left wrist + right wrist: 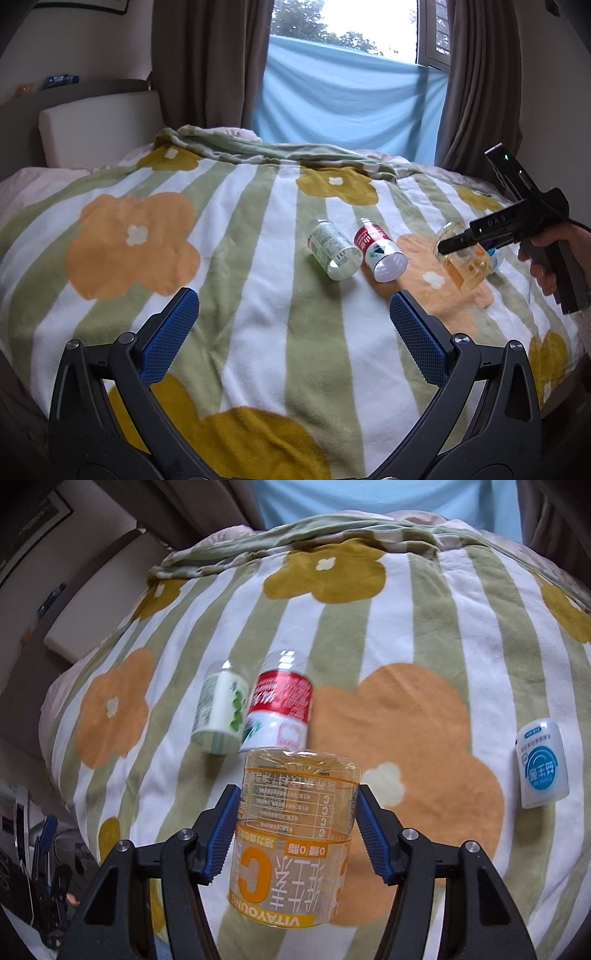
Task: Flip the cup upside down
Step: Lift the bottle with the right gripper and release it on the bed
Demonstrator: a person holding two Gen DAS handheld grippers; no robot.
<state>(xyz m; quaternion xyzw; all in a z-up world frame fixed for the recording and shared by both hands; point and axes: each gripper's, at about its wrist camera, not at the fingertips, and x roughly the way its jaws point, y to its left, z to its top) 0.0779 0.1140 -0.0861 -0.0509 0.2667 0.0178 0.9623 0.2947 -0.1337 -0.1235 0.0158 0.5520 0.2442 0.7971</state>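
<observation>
My right claw (pixel 295 830) is clamped on the clear plastic cup with the orange-printed label (pixel 295 834), one blue ribbed pad (pixel 221 830) pressed to each side of its wall; the lettering on the label reads upside down from my wrist, and the cup is tilted, its closed end toward the bed's far side. From my other wrist the same cup (pixel 466 258) shows lifted just above the bed, caught between the dark fingers of that right claw (pixel 452 244), with my right hand (pixel 546 258) wrapped round the handle. Just beyond the held cup lie two more on their sides, touching each other: a red-and-white labelled plastic cup (pixel 280 709) and, to its left, a pale cup with a green-printed label (pixel 221 709). Well off to the right lies a small white cup with a blue round logo (pixel 541 762), apart from the rest. All of them rest on a fleece blanket striped green and white with orange and mustard flowers (pixel 406 635). My left claw (pixel 294 325) hangs with its blue pads spread wide apart and nothing between them, near the blanket's front edge. Behind the bed hang brown curtains (pixel 207 62) and a light blue sheet across the window (pixel 343 96).
</observation>
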